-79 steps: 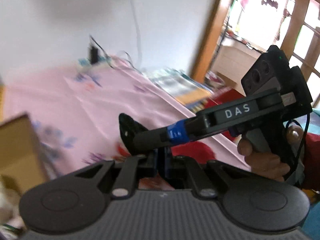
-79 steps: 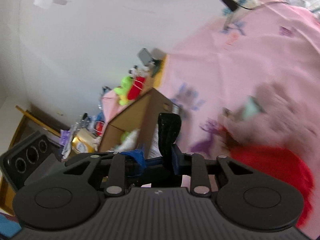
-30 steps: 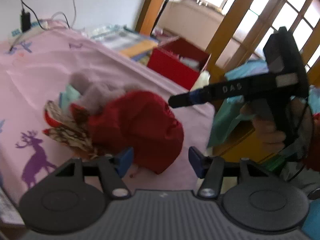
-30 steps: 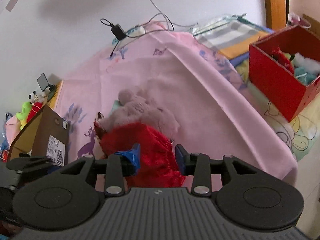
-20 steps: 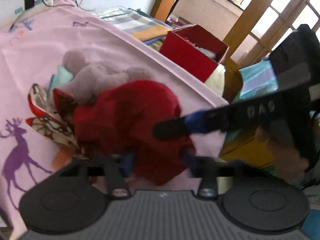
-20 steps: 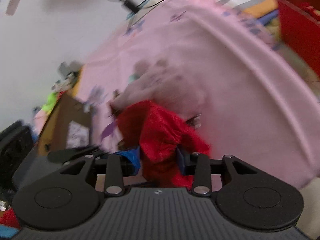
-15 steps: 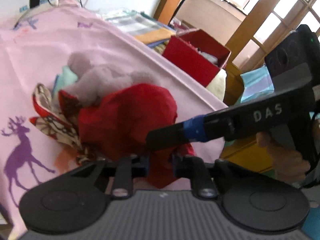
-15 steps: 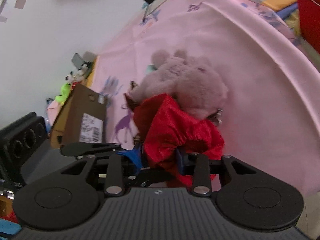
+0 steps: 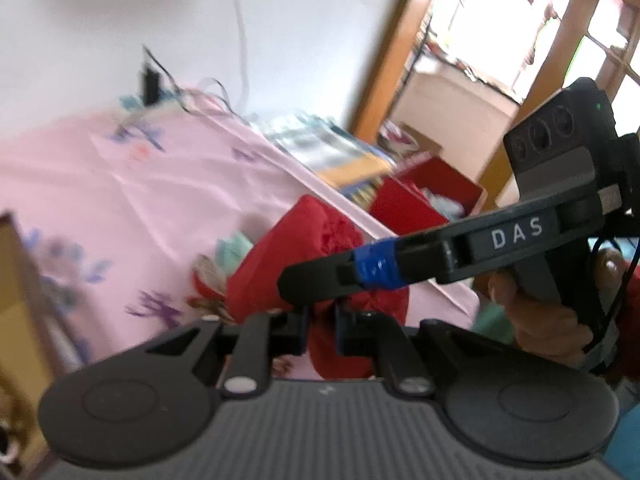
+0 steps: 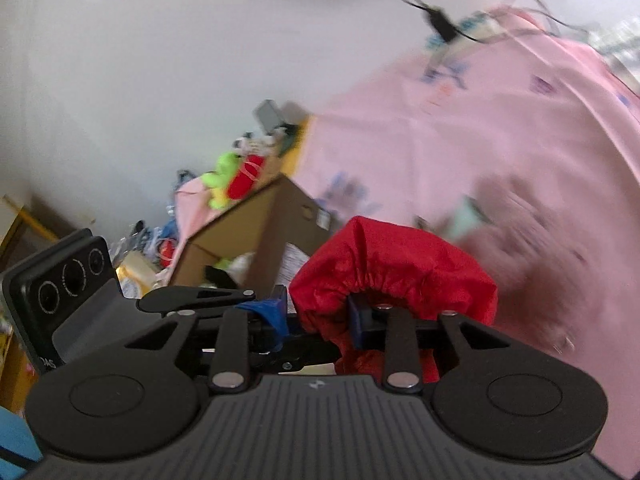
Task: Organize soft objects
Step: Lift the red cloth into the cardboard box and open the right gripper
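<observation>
Red cloth bundle lifted off the pink bed, pinched by left tool and closing right tool, cardboard box beyond-left of both.

Much of the red cloth is tucked down behind the right gripper, so I cannot tell how far it hangs below the fingers. The plush toy on the pink bed sheet is smeared by motion into a brownish blur, its shape unreadable. In the left wrist view, the cardboard box is cut off by the left edge and blurred, its contents unseen.
</observation>
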Demonstrator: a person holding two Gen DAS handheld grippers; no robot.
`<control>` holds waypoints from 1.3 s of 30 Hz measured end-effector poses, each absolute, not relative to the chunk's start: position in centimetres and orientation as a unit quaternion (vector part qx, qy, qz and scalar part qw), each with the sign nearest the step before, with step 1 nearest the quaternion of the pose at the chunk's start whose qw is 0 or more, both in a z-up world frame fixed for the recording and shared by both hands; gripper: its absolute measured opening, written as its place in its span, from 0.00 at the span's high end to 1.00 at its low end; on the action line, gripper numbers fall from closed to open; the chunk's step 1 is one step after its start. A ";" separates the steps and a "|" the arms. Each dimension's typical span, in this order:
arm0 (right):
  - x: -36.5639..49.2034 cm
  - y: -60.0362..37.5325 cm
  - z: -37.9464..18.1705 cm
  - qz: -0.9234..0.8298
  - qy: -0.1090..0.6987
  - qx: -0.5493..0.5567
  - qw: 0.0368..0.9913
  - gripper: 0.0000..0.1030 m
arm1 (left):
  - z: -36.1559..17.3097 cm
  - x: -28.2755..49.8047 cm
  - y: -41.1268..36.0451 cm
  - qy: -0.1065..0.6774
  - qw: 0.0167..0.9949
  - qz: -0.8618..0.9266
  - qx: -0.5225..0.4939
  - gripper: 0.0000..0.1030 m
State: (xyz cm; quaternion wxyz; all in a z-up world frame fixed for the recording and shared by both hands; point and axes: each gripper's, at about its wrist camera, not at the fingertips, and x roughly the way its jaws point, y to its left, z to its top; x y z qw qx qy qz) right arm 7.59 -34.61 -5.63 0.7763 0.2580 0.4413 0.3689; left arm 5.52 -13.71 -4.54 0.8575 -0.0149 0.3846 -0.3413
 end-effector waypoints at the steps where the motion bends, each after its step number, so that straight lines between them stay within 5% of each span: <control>1: 7.9 -33.8 -5.0 0.381 0.432 0.253 0.777 0.87 | -3.9 5.3 -12.8 0.376 0.865 -0.333 -0.017 0.93; 13: 11.6 -21.8 1.8 0.519 0.328 0.211 0.761 0.86 | 3.3 2.7 -1.3 0.264 0.943 -0.200 -0.026 0.93; 21: 14.3 -10.8 1.6 0.558 0.334 0.163 0.742 0.85 | 3.1 3.4 6.0 0.265 0.959 -0.101 -0.014 0.92; 25: 14.9 -4.9 -1.8 0.516 0.383 0.115 0.758 0.83 | 0.1 5.3 10.0 0.310 0.949 -0.043 -0.028 0.52; 31: 15.3 -0.8 -6.1 0.464 0.446 0.066 0.762 0.81 | -6.3 7.5 13.7 0.394 0.918 0.007 -0.047 0.52; 39: 14.1 -2.6 -4.2 0.454 0.420 0.090 0.781 0.81 | -5.0 6.1 13.5 0.384 0.922 0.009 -0.051 0.45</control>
